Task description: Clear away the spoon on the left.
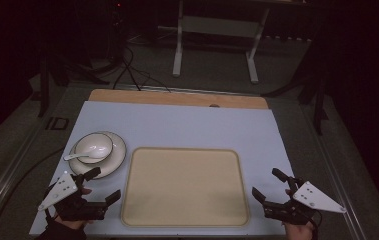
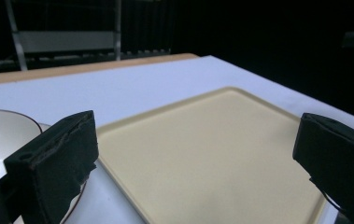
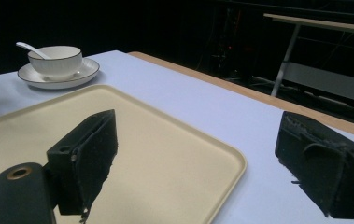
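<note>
From above, my left gripper [image 1: 102, 185] and right gripper [image 1: 267, 185] flank the tray [image 1: 185, 186], fingers spread, empty. My left gripper view: tray [image 2: 207, 154] between the fingers. Right gripper view: bowl [image 3: 55, 59] beyond the tray.

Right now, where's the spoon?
In the high view the spoon lies in the white bowl on the plate, at the table's left, just left of the beige tray and ahead of the left gripper.

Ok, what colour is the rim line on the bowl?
A thin dark line on a white bowl, clearest in the right gripper view.
</note>
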The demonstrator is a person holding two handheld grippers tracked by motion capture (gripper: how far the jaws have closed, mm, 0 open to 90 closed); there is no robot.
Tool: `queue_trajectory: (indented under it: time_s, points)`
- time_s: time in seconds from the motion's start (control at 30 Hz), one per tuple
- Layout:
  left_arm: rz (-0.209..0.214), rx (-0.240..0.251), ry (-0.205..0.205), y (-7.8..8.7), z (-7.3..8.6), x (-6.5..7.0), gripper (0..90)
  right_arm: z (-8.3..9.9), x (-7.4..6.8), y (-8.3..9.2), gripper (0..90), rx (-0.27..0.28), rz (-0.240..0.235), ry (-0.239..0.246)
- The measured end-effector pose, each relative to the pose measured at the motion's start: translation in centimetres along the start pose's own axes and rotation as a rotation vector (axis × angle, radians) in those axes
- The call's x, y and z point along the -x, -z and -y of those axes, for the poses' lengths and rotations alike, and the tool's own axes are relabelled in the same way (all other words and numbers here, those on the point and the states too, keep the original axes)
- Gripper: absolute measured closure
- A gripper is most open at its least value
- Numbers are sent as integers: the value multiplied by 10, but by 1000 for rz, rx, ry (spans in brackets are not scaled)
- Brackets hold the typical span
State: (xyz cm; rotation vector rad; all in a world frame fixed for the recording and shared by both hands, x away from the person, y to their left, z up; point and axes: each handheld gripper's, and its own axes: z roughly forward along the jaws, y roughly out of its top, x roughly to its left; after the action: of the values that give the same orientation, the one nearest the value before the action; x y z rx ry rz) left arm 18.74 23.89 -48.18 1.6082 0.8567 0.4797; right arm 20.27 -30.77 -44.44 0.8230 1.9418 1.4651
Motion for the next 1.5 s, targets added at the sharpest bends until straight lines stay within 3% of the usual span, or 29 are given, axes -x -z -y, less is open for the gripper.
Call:
queue_trajectory:
  time_s: [0.03,0.17,0.23,0.57,0.8,0.9,1.23,1.5]
  points:
    - [-19,-6,-10,0,0,1,5,0,0,0,131,-1,-1,4]
    - [-1,-8,0,0,0,0,5,0,-2,-1,132,-3,-19,6]
    - [27,-54,10,-2,-2,-1,5,1,-2,-1,131,-3,-37,15]
    - [107,-144,-37,-12,-4,11,6,3,0,-3,132,-14,-53,2]
    - [165,-192,-62,-11,-12,24,16,1,-5,-1,132,1,-44,36]
    - [199,-193,-67,-10,-18,30,35,0,-7,-2,131,-4,-48,36]
    - [231,-220,-100,-7,-38,36,51,0,-9,-3,129,-1,-53,56]
    - [227,-213,-123,-2,-58,32,59,0,-10,-3,128,-2,-60,59]
